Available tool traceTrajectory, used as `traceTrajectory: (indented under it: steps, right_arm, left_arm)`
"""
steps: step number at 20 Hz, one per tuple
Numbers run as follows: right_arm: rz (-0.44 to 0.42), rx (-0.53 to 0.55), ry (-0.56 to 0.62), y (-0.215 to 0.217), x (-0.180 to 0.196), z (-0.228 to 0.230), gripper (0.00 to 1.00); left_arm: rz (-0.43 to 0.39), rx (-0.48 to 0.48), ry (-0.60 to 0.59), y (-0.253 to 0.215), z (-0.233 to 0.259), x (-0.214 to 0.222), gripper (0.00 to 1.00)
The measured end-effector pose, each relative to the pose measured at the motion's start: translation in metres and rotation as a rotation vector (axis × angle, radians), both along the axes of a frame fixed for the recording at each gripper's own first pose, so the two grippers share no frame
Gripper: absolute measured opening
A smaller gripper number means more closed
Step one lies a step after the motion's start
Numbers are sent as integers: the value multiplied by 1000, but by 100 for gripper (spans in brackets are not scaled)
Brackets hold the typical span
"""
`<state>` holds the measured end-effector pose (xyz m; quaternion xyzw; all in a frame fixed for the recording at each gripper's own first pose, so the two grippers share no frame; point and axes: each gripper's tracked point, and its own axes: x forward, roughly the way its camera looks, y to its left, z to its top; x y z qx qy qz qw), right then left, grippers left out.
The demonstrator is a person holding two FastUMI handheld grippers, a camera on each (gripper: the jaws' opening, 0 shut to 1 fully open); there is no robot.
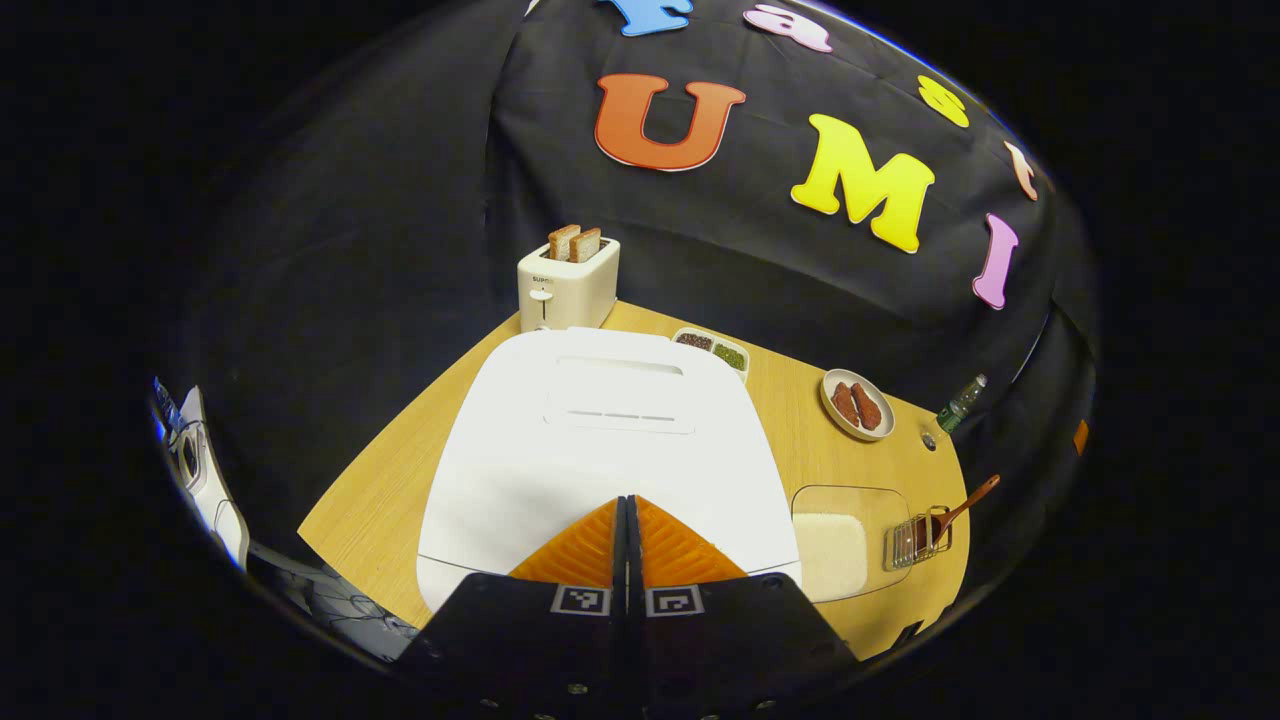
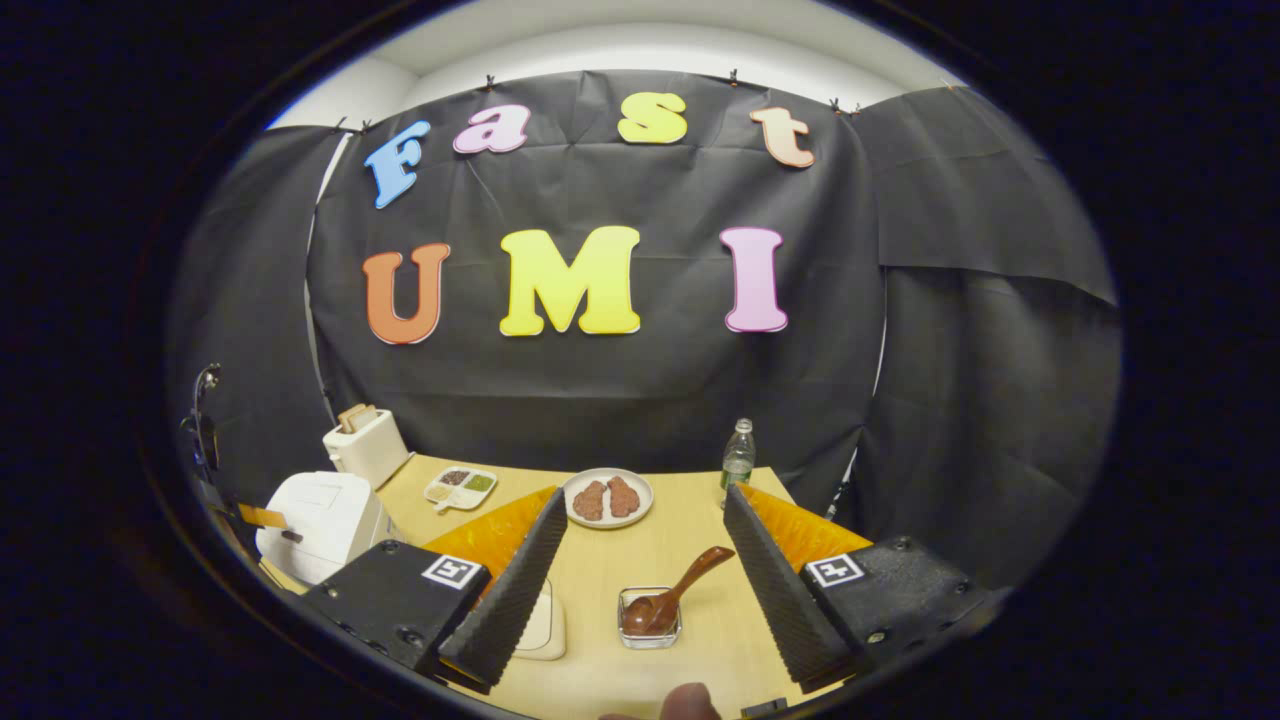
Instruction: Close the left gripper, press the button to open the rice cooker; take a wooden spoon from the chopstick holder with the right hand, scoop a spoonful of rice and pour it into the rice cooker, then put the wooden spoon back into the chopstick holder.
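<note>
One wooden table (image 2: 690, 545) against the black cloth wall. Rice cooker (image 1: 610, 440), lid down, sits under the left gripper (image 1: 627, 530), fingers pressed together. Right gripper (image 2: 640, 560) spread wide above the chopstick holder (image 2: 650, 617) holding the wooden spoon (image 2: 675, 595). Rice container (image 1: 835, 545) beside cooker; button hidden.

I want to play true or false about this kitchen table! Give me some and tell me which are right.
1. The rice cooker has its lid open. False: the lid is down.
2. The left gripper has its jaws shut together. True.
3. The spoon is held by the right gripper. False: the spoon rests in its holder, and the jaws are open.
4. Two slices of bread stick up out of the toaster. True.
5. The plate is bare. False: two brown pieces lie on it.
</note>
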<state>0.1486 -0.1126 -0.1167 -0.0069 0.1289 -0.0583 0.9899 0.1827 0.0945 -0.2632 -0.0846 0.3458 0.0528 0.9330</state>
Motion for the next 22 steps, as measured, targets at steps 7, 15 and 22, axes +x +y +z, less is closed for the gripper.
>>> traceTrajectory:
  steps: [7,15,22]
  right_arm:
    - [-10,7,5,0,-1,-5,100]
    - [-11,4,-15,0,-10,5,100]
    - [-42,5,-52,-16,-30,19,100]
  left_arm:
    - [-15,-7,85,-1,-21,-11,0]
    - [-13,71,-52,0,23,3,0]
    - [18,156,-414,4,152,48,5]
